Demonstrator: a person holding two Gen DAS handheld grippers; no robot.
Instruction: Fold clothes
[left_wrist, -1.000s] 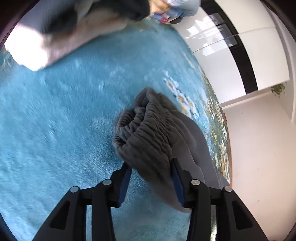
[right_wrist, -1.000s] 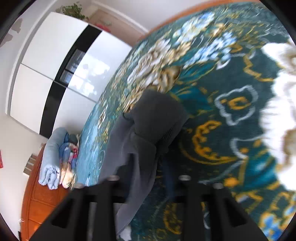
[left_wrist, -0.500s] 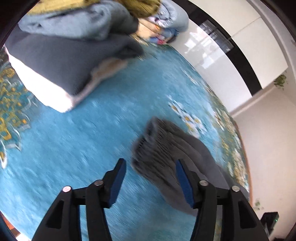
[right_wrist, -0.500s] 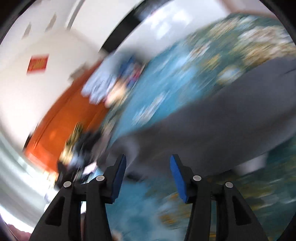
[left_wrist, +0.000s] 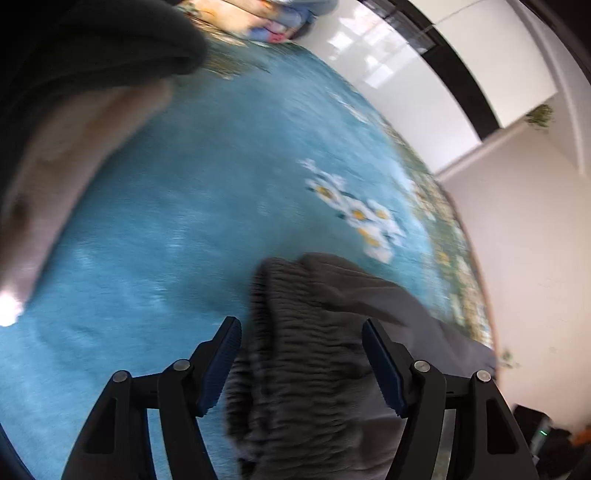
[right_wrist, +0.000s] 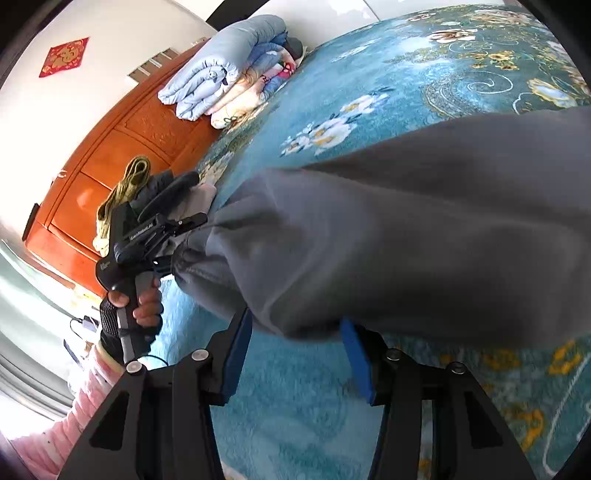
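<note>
Grey trousers lie lengthwise, waistband toward left claw; 2 claws gape, gripping nothing.

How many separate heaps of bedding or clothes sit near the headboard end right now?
2. The rolled quilts lie against the wooden headboard; a smaller clothes stack sits behind the left gripper, partly hidden. More may be out of view.

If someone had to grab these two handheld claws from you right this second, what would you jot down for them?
Left gripper: open, gathered waistband of the grey trousers lying between its fingers, not pinched.
Right gripper: open, at the trousers' near edge.
The trousers lie across the blue floral bedspread, apparently folded over once.
Finished folded clothes are stacked near the headboard.
Left: finish the fold and add it to the stack.
</note>
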